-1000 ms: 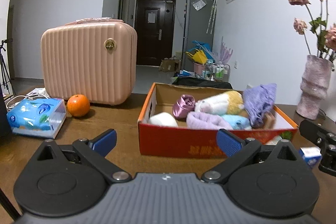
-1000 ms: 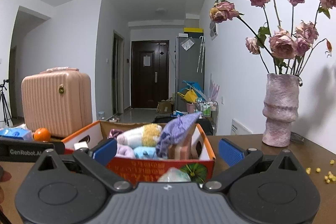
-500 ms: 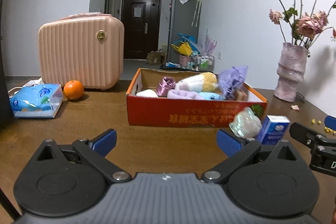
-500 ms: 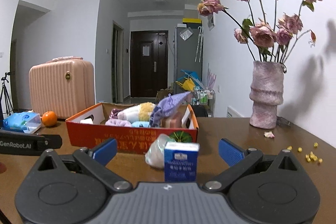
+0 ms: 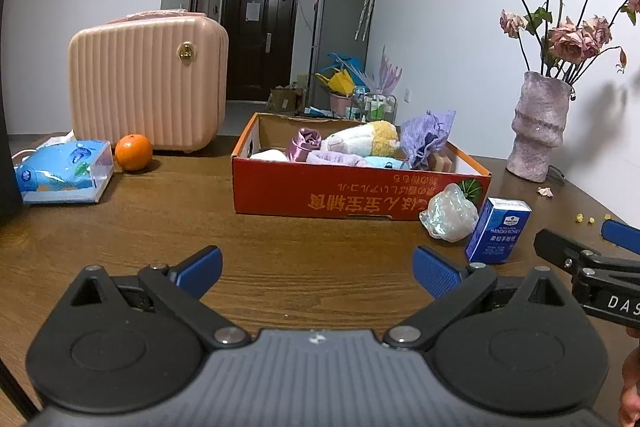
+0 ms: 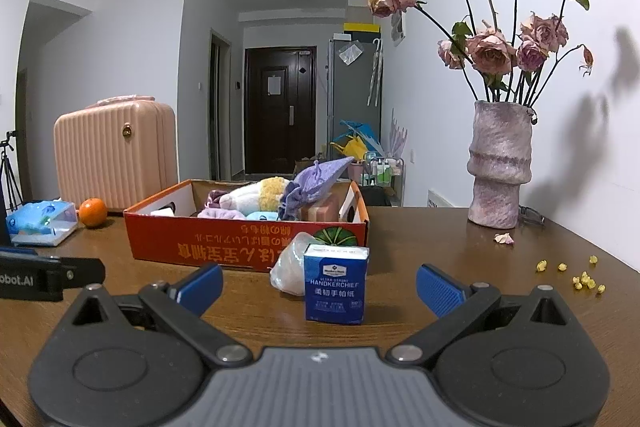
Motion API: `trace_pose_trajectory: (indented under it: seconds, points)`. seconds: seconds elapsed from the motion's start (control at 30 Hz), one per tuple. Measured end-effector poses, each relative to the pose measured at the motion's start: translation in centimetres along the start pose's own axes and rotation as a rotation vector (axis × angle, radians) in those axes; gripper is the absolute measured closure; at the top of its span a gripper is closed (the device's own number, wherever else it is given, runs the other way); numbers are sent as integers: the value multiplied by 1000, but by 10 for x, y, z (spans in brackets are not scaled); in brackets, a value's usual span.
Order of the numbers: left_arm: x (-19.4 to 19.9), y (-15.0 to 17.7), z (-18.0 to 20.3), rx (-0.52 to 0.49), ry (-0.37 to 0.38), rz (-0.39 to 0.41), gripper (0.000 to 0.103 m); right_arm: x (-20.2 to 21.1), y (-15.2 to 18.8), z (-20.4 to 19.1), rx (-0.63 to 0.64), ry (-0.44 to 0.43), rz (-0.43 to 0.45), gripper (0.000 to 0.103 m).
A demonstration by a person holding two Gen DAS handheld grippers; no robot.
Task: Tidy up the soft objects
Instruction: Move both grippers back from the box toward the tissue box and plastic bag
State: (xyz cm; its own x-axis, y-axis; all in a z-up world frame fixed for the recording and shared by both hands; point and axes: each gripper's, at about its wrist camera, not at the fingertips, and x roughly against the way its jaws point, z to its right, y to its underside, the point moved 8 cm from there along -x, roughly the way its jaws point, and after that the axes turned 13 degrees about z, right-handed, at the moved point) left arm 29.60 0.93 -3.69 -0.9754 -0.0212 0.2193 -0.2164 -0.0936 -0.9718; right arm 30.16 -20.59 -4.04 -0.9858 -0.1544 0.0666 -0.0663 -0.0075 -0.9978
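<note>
Both tongs, left tongs (image 5: 316,269) and right tongs (image 6: 319,285), gape empty. One handkerchief pack (image 6: 335,283) stands just ahead between the right fingers (one crumpled bag (image 6: 289,264) touching it), one box (image 6: 248,241) beyond.

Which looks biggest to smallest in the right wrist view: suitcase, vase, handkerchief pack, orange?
1. suitcase
2. vase
3. handkerchief pack, though it sits nearest the camera, so its apparent size is inflated
4. orange
</note>
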Motion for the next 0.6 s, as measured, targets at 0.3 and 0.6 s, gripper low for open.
trace_pose_trajectory:
  seconds: [0.3,0.6]
  points:
    - [-12,2,-2,20,19,-31,0,-12,8,4,2,17,-39,0]
    - [-29,1,-1,7,26,-24,0,-52,24,14,5,51,-113,0]
